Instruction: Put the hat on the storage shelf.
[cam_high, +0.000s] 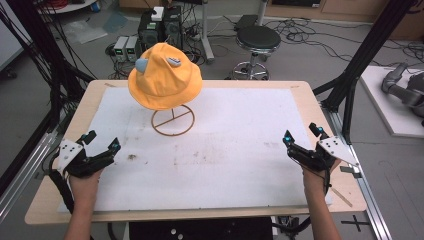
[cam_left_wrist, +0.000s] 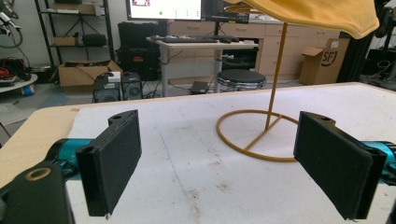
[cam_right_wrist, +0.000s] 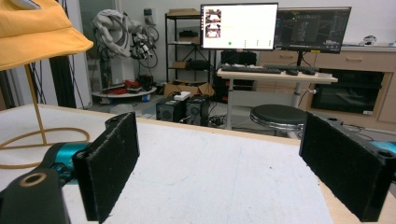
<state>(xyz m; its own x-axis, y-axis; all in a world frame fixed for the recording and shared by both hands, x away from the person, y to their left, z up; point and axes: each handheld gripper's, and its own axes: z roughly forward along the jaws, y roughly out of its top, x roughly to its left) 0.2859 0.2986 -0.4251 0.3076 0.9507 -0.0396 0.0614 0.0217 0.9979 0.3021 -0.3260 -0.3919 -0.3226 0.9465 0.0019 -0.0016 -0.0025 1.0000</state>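
Note:
A yellow bucket hat (cam_high: 165, 75) with small grey ears hangs on a thin gold wire stand (cam_high: 172, 120) toward the back left of the white mat (cam_high: 225, 150). My left gripper (cam_high: 102, 141) rests open at the mat's front left, with nothing between its black pads (cam_left_wrist: 109, 163); the stand's ring (cam_left_wrist: 254, 135) and the hat's brim (cam_left_wrist: 322, 14) lie ahead of it. My right gripper (cam_high: 301, 134) sits open at the mat's right edge, pads (cam_right_wrist: 109, 163) apart and empty. The hat (cam_right_wrist: 35, 32) shows at the far left of the right gripper view.
The mat covers a wooden table (cam_high: 60, 145). Behind the table stand a black stool (cam_high: 256, 42) and computer boxes (cam_high: 150, 30) among floor cables. Black frame posts (cam_high: 370, 50) rise at both sides. A desk with monitors (cam_right_wrist: 275, 28) stands beyond.

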